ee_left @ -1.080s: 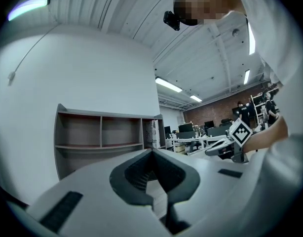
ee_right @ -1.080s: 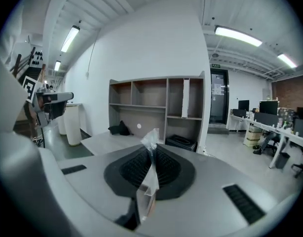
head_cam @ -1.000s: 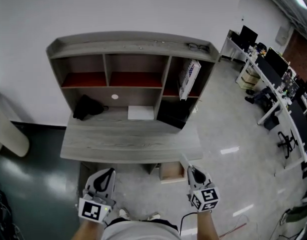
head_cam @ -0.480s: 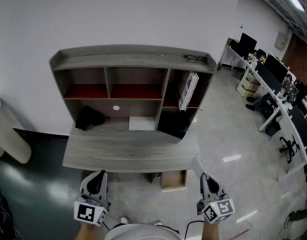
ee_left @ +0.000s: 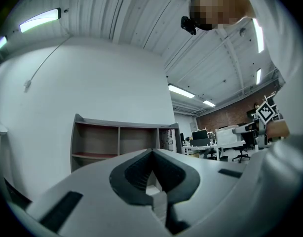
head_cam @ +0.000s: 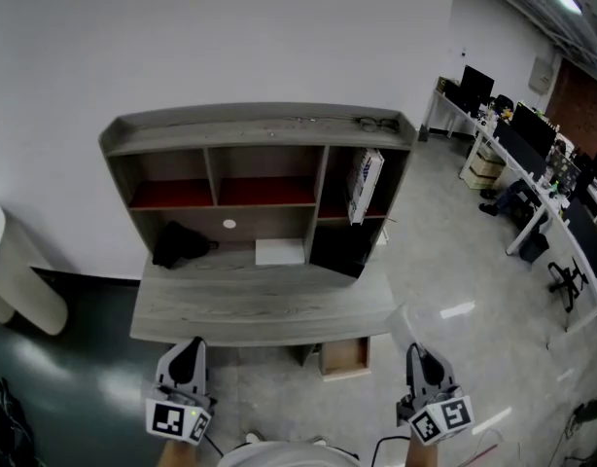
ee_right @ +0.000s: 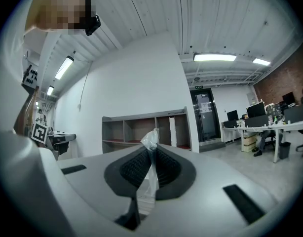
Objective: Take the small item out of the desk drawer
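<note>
The grey wooden desk with its shelf unit stands ahead of me, and its small drawer hangs open under the right end. My right gripper is low at the right, back from the desk, shut on a thin clear plastic item. In the right gripper view the plastic item sticks up from between the closed jaws of the right gripper. My left gripper is low at the left, jaws together and empty, as the left gripper view shows for the left gripper.
A black bag and a white sheet lie on the desk. A patterned box leans in the right shelf bay, glasses on top. Office desks with monitors line the right. A white rounded object stands at left.
Both grippers have drawn back from the desk and lower in the head view, the right one further to the right. The desk now sits farther off; the drawer stays open.
</note>
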Demonstrator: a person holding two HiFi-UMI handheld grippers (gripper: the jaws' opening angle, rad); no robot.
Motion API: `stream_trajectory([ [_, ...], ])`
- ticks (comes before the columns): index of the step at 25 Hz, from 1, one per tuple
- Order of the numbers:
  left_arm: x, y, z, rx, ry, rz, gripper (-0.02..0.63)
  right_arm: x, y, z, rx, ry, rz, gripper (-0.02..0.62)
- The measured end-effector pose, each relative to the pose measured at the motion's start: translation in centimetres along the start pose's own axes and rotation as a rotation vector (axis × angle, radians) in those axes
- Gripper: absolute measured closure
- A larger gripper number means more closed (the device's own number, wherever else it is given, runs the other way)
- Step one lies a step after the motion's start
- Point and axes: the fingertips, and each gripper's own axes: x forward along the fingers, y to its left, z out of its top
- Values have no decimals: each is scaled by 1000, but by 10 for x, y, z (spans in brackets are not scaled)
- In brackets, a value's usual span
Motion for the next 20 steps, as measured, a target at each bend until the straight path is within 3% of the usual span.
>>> stream_trajectory([
  [20,-30,13,-5,-48,18,-12,589,-11,43,-3,-34,15,9,566],
])
